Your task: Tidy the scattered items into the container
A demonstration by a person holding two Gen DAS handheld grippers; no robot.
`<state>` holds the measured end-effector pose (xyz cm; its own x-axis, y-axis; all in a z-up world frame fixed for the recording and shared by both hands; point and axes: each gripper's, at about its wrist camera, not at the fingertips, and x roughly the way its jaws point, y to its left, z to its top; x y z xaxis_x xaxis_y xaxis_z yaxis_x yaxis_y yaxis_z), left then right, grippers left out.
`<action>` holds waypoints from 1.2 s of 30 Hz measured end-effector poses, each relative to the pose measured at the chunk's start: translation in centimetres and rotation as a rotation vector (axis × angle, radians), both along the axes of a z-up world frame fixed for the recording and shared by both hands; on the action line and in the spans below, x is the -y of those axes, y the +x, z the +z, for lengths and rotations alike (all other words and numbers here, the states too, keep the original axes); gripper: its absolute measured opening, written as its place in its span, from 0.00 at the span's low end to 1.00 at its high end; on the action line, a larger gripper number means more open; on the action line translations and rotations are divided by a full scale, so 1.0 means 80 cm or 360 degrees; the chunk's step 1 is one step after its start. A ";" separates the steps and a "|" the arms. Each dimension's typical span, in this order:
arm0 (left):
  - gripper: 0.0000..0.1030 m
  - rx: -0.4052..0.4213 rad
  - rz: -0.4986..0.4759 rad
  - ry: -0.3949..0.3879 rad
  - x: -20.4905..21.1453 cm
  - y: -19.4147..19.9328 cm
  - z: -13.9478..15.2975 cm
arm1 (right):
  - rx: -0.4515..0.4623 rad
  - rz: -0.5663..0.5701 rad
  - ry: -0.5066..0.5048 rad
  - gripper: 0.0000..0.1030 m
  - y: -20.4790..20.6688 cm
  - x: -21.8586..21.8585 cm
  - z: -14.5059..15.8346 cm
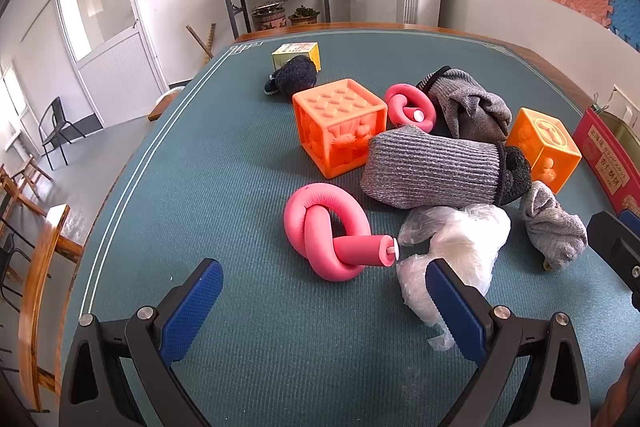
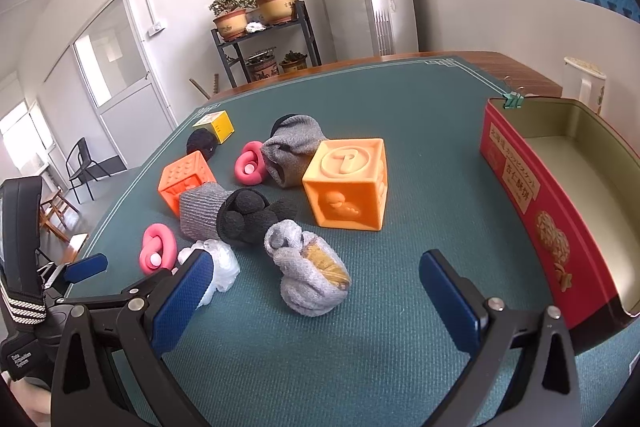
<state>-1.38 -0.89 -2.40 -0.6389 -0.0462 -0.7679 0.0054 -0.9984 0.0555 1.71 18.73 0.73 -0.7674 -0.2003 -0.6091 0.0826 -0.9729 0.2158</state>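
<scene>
Two orange cubes [image 2: 347,183], two pink knots [image 1: 330,231], four socks [image 2: 310,275] lie on the mat. Red tin [image 2: 532,195] at three o'clock. Left gripper [image 1: 324,283] and right gripper [image 2: 316,281] hover level, jaws spread, empty.

Bare table [image 2: 420,131] lies open between the P cube [image 2: 347,183] and the tin [image 2: 532,195], a clear lane to the tin's open top. The rolled sock [image 2: 308,275] sits just ahead of the right gripper [image 2: 316,283]. Left of it the bag [image 1: 452,251], pink knot [image 1: 328,227] and ribbed sock [image 1: 432,171] crowd together. The table's left half [image 1: 192,167] is free.
</scene>
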 end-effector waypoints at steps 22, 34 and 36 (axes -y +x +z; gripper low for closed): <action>1.00 0.0044 0.0121 0.0145 0.053 -0.018 -0.002 | 0.0032 -0.0013 0.0028 1.00 -0.005 0.002 -0.007; 0.71 0.0127 0.0128 0.0201 0.059 -0.040 -0.021 | 0.0040 -0.0013 0.0052 1.00 -0.010 0.003 -0.011; 0.61 0.0118 0.0109 0.0210 0.058 -0.038 -0.019 | 0.0049 -0.0007 0.0070 1.00 -0.013 0.006 -0.013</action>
<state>-4.44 -5.50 -3.90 -0.5793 0.0168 -0.8150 0.0742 -0.9945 -0.0732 0.70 18.24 -0.28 -0.7491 -0.1693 -0.6405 0.0724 -0.9819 0.1749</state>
